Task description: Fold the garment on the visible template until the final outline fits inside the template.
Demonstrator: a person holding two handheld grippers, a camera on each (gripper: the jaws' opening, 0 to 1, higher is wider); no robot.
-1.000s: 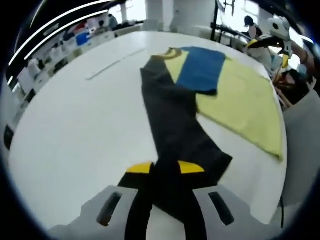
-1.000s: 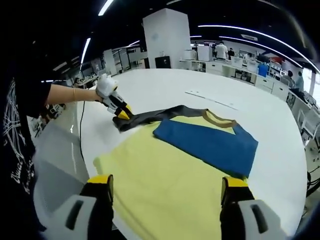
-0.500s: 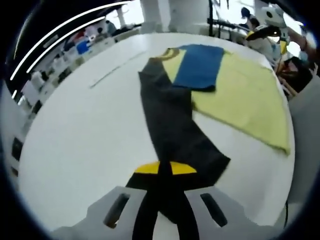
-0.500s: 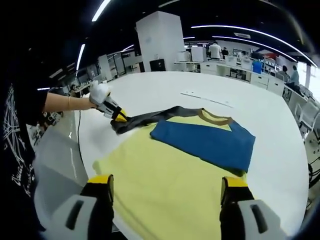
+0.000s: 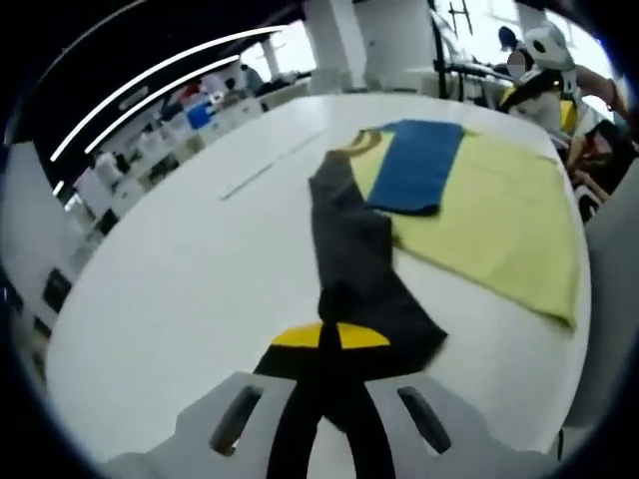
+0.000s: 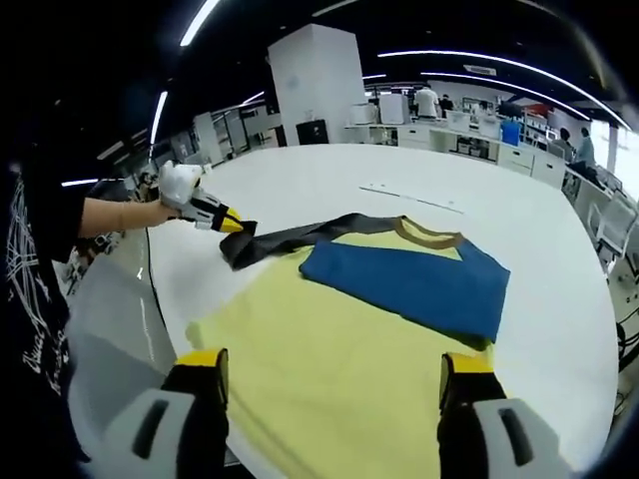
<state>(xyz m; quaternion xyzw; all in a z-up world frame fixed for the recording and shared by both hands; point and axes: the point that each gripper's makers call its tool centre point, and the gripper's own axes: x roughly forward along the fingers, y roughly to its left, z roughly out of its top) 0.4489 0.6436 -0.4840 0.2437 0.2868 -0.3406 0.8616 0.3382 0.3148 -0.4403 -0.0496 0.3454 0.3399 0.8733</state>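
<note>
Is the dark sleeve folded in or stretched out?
Stretched out: the dark sleeve extends sideways off the yellow body, its end clamped in the left hand-held gripper.

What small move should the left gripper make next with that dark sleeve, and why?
Probably carry the dark sleeve across onto the yellow body. The left gripper is shut on the sleeve's end, and the sleeve stretches out over the white table, beyond the body's edge. The blue sleeve already lies folded over. The right gripper hangs open above the hem.
</note>
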